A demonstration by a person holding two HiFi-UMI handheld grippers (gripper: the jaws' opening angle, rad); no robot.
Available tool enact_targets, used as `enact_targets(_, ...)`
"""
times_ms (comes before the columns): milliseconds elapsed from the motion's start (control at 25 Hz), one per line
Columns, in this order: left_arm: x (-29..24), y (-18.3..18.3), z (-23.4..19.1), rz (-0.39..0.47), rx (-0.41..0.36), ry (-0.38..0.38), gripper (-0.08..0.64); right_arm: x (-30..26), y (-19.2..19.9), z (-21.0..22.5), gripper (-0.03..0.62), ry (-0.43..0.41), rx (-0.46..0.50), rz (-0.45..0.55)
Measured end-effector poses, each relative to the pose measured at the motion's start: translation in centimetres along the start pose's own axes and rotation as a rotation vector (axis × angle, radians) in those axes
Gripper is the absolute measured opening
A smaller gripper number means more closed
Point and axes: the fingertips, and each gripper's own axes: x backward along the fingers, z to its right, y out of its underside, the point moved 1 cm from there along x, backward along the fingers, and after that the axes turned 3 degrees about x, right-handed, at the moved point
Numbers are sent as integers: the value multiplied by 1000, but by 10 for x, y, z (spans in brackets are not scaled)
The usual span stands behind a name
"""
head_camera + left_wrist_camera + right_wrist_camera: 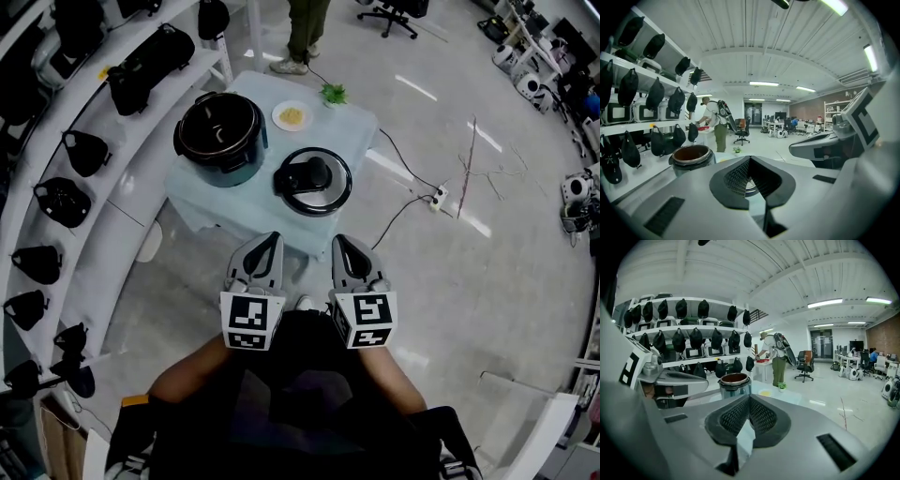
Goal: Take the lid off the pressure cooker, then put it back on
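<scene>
Clearly the lid (pixel 313 181) is off: it lies flat on the pale cloth of the table (pixel 202 208), handle side up, just beside the open pot (pixel 220 139) and to the pot's right in the head view. The pot stands uncovered, its dark inside showing, so I judge that the first half of the job is done and the lid is waiting to go back on.

Both grippers hang short of the table's near edge, apart from everything on it. The left gripper (pixel 272 236) has its jaws pressed together with nothing in them, and so does the right gripper (pixel 340 240); each gripper's own view shows the ribbed pads meeting at the tip.

The lid sits straight ahead, between the lines the two grippers point along, a little nearer the right one. The pot is further off and to the left, closer to the left gripper's side. The lid is round, so what matters for a grip is the black handle in its middle. Both sets of jaws would have to part before they could take it.

Beyond the pot are a small plate (pixel 292 115) and a little green plant (pixel 333 93).
</scene>
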Motion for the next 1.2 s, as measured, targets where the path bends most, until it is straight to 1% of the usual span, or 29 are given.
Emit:
enact_targets(320, 0, 6, 17, 1, 16, -36, 6, 6, 10, 9, 18, -48, 26, -19)
enact_targets(560, -3, 4, 24, -2, 13, -47, 6, 8, 11, 13, 18, -72, 33, -22)
enact_targets(1200, -2, 1, 26, 3, -7, -68, 6, 7, 8, 13, 18, -96, 39, -5)
